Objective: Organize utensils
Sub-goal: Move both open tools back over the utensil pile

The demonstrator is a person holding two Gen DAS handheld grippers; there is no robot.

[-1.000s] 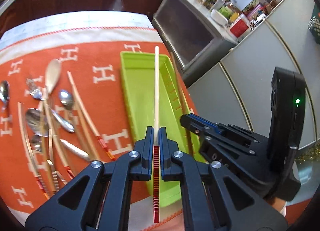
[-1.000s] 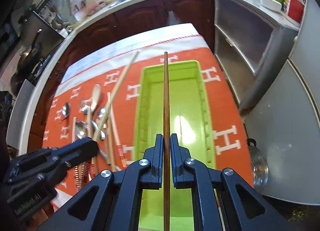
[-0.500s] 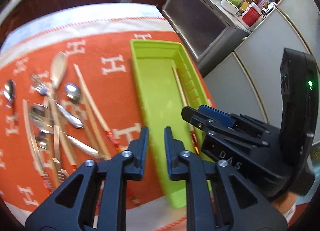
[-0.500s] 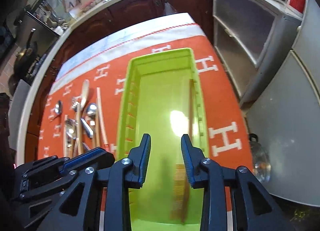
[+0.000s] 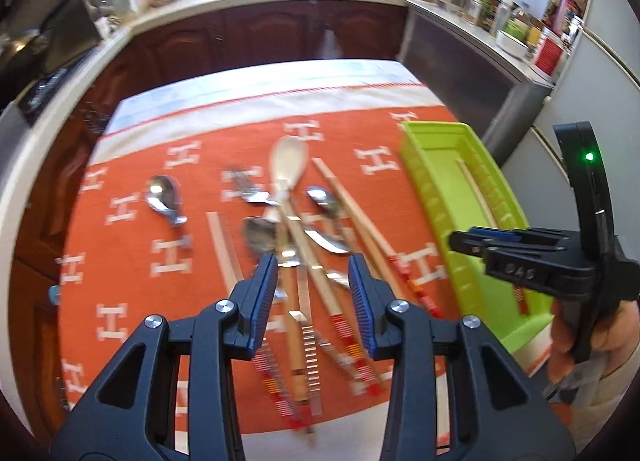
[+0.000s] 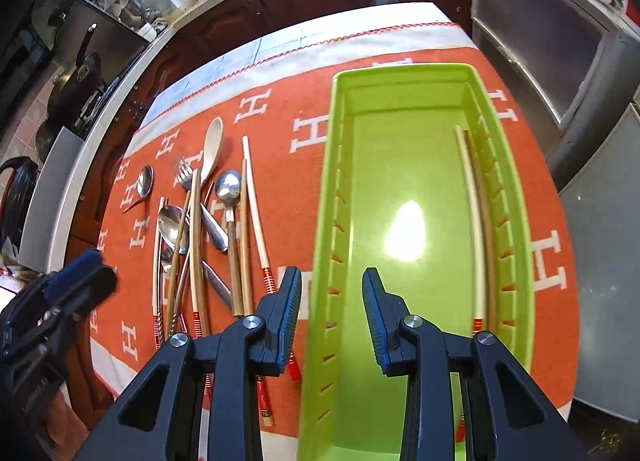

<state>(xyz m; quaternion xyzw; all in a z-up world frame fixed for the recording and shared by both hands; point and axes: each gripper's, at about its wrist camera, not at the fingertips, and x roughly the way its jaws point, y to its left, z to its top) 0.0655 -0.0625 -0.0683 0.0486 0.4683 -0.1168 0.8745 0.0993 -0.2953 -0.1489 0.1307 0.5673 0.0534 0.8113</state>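
A: Where are the two grippers?

B: The left gripper [image 5: 312, 293] hangs over the heap of loose utensils [image 5: 304, 245] on the orange cloth [image 5: 132, 261]. Its jaws have just been opening, they stand apart, and nothing is between them. The chopsticks and spoons lie under and just ahead of its fingertips, not touched.

A: And the right one?

B: The right gripper [image 6: 332, 309] points down over the left wall of the green tray [image 6: 400, 73], near its closest end. One finger sits over the cloth just outside the wall, the other over the tray floor. Its jaws are parted too, with nothing gripped.

A: What is in the tray?

B: Two chopsticks [image 6: 478, 229], one pale and one darker, lie side by side along the right wall, well to the right of the right gripper's fingers.

A: And the rest?

B: A pale spoon [image 6: 212, 149], a fork [image 6: 185, 177] and metal spoons lie crossed with more chopsticks left of the tray.
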